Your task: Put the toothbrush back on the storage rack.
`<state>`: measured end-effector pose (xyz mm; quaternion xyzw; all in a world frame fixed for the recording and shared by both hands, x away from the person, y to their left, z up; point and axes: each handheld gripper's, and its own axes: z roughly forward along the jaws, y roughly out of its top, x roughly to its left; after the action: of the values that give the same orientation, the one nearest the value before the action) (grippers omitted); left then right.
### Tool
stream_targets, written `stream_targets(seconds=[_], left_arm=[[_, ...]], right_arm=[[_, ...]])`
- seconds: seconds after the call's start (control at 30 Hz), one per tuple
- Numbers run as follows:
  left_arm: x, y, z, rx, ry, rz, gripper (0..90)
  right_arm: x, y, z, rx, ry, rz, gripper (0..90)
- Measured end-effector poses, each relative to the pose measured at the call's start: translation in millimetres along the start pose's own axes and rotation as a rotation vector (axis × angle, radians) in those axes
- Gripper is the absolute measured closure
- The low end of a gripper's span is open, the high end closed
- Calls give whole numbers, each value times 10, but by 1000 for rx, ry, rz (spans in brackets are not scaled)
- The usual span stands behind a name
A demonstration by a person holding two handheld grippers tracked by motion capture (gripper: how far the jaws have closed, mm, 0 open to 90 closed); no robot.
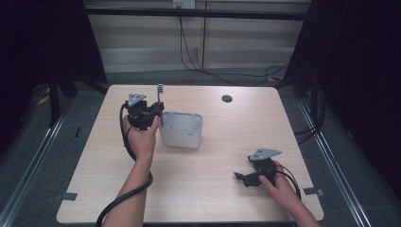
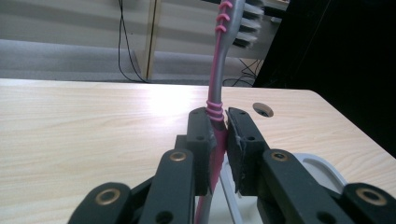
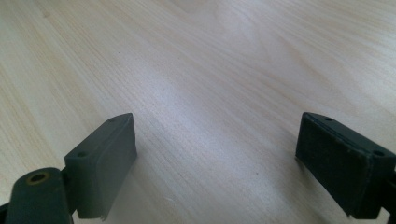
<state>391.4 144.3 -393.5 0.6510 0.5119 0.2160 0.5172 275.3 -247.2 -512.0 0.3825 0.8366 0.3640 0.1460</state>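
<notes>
- Toothbrush (image 2: pixel 218 79), pink and grey, is held upright, bristles uppermost, clamped at mid-handle by the left gripper (image 2: pixel 219 135) just beside the near left corner of a white holder (image 1: pixel 182 128).
- Right gripper (image 1: pixel 246 178) is rested low on the wooden table (image 1: pixel 227 198), well apart, its jaws spread wide with nothing between them.

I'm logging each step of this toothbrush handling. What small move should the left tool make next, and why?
Probably lower it straight down: the left tool is shut on the toothbrush, held upright, bristles up, at the left end of the white holder, so its handle looks set to drop into the holder.
</notes>
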Motion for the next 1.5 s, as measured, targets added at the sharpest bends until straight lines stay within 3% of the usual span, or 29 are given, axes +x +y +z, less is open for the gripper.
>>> stream_targets(seconds=[1.5], left_arm=[[-27, -168, -83, 59, -7, 32, 793]], right_arm=[[2, 0, 0, 0, -1, 1, 116]])
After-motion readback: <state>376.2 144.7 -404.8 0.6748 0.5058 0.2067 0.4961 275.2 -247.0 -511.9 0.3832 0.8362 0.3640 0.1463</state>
